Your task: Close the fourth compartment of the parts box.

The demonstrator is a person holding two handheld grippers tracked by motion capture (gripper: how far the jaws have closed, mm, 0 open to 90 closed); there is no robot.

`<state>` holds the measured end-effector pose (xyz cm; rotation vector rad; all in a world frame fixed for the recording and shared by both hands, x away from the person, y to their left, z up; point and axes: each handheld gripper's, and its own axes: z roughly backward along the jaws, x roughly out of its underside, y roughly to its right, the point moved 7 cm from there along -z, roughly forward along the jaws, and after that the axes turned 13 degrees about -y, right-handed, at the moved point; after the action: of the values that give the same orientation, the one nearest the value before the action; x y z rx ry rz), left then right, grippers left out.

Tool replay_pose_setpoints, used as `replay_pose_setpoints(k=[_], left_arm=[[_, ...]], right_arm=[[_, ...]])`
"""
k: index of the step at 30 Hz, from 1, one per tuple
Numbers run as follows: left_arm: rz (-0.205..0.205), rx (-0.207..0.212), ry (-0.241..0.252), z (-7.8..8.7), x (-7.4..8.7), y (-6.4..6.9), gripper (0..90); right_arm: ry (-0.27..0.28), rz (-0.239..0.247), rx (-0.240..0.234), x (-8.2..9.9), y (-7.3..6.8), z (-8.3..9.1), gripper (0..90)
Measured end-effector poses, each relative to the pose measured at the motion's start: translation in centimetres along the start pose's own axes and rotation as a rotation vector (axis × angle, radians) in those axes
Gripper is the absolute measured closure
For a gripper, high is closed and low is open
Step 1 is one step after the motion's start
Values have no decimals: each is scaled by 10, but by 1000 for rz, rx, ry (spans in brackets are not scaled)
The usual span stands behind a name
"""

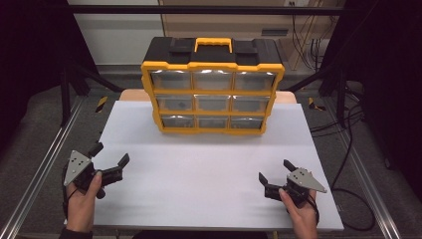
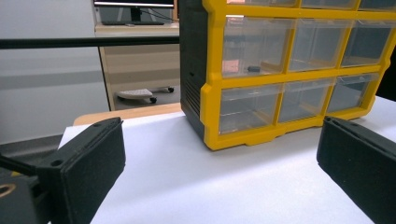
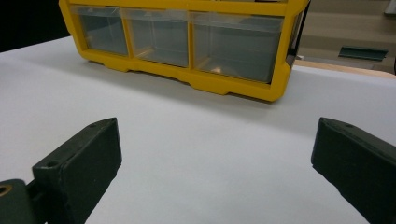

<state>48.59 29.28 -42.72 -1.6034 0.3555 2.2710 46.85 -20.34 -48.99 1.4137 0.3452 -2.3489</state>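
A yellow and black organizer case (image 1: 212,92) with three rows of clear drawers stands upright at the back middle of the white table (image 1: 199,174). One middle-row drawer holds a small dark item (image 2: 254,68). My left gripper (image 1: 109,154) rests near the table's front left, open, with nothing between its jaws. At the front right my right gripper (image 1: 275,171) is open too and holds nothing. Both point toward the case (image 2: 289,70), whose bottom drawers (image 3: 187,37) face the right gripper.
A metal rail (image 1: 45,164) runs along the left of the table and another (image 1: 363,169) along the right. Black cables (image 1: 348,149) lie on the floor at right. Behind the case stand a wooden cabinet (image 2: 140,65) and a black bar (image 2: 88,43).
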Motion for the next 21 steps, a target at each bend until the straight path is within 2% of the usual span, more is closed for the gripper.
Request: replay_pose_setpoints(k=[5, 11, 21], left_arm=[[12, 0, -7, -1, 9, 1, 6], [19, -24, -13, 0, 20, -2, 8], [32, -30, -15, 3, 39, 0, 9]], right_arm=[[0, 5, -2, 0, -1, 0, 20], [2, 8, 0, 0, 0, 0, 20], [28, 10, 10, -2, 0, 2, 21]])
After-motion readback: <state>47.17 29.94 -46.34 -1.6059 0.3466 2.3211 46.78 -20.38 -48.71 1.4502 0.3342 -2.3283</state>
